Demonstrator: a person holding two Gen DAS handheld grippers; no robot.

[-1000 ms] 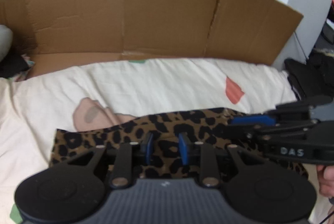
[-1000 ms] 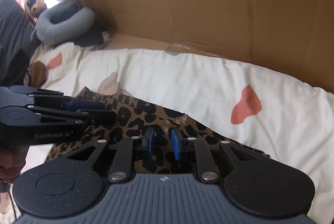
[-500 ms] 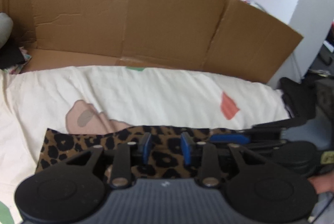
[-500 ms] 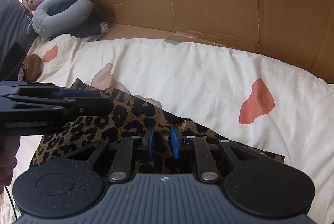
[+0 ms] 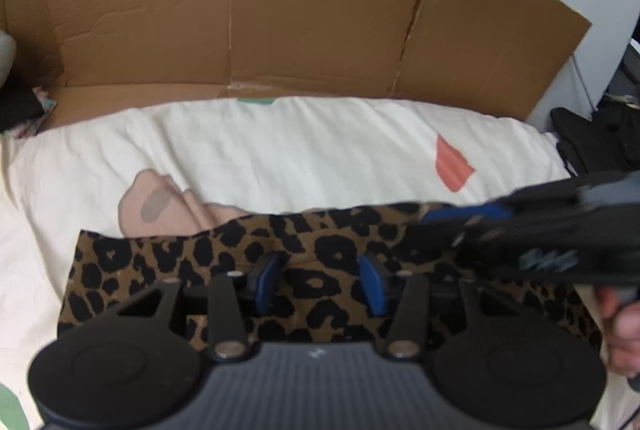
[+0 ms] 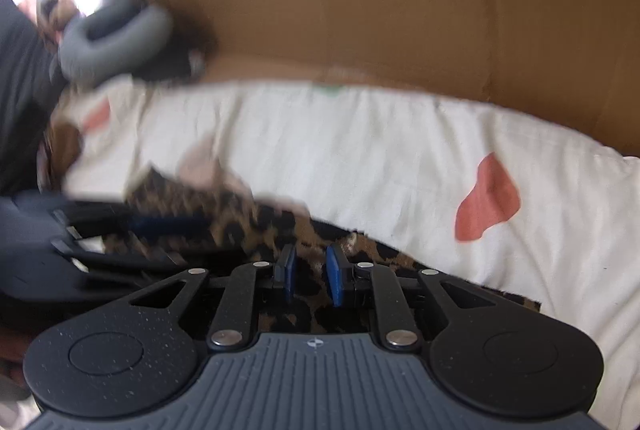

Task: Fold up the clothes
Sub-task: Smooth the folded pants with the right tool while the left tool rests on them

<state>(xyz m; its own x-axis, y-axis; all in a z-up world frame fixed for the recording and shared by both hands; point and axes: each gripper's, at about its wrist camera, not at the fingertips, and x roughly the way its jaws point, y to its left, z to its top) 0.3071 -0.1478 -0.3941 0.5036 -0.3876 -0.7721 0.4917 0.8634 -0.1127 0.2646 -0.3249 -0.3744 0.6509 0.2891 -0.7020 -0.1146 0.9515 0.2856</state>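
A leopard-print garment (image 5: pixel 192 258) lies folded flat on the cream bedcover (image 5: pixel 300 149), also showing in the right wrist view (image 6: pixel 248 226). My left gripper (image 5: pixel 320 282) hovers over its middle. Its jaws are opening, the blue pads stand wide apart, and the cloth below them is not pinched. My right gripper (image 6: pixel 311 276) sits at the garment's far right edge, its narrow gap filled with leopard cloth. From the left wrist it shows blurred at the right (image 5: pixel 432 228), with a hand (image 5: pixel 624 330) behind it. The left gripper (image 6: pixel 188 236) appears blurred at the left of the right wrist view.
A tall opened cardboard sheet (image 5: pixel 320 29) stands along the far side of the bed. A grey neck pillow (image 6: pixel 116 37) lies at the far left. Dark bags or clothing (image 5: pixel 592 137) sit off the bed's right end. The cream bedcover beyond the garment bears only printed patches.
My left gripper's pads have spread apart over the garment. The right gripper has kept the same narrow gap but now shows motion blur. The garment still lies flat.
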